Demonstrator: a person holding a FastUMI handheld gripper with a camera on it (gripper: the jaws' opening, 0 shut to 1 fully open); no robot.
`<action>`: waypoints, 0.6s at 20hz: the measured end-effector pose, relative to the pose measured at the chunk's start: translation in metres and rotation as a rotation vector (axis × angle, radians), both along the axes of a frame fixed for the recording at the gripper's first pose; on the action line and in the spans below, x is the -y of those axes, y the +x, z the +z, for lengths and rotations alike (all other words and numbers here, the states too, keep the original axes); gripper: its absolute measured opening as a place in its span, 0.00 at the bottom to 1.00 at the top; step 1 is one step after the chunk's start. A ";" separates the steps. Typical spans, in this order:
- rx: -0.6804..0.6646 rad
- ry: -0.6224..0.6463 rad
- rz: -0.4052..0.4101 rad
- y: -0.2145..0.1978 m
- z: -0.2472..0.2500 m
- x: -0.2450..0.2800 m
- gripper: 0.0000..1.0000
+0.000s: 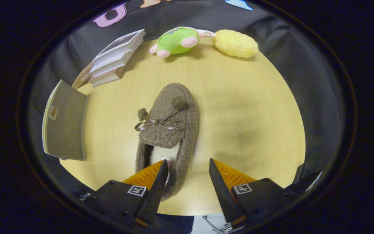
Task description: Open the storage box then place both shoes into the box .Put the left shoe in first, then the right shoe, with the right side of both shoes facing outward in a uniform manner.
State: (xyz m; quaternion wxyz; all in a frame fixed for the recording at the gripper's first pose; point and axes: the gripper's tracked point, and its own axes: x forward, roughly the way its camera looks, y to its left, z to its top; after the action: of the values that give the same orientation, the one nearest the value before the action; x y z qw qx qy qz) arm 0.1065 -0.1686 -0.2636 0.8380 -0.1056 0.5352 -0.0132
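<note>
The gripper hangs open, left finger inside the slipper heel; soft, light, likely best pinched by its right collar wall.

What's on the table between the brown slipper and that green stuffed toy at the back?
Nothing: in the gripper view only bare table separates slipper and toy. The open tool straddles the slipper's heel side.

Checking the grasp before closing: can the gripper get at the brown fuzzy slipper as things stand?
Probably yes: the open gripper has one finger over the brown fuzzy slipper heel, nothing blocking.
</note>
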 end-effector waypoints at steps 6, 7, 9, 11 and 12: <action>-0.101 0.010 0.031 -0.003 -0.018 -0.001 0.26; -0.113 0.023 0.036 -0.002 -0.018 -0.004 0.20; -0.131 0.056 0.018 0.000 -0.019 -0.006 0.15; -0.137 0.097 -0.025 -0.001 -0.026 -0.008 0.09; -0.133 0.115 -0.034 0.000 -0.024 -0.007 0.06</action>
State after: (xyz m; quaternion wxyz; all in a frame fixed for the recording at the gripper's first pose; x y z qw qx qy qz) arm 0.1066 -0.1616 -0.2874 0.8048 -0.0489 0.5914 0.0103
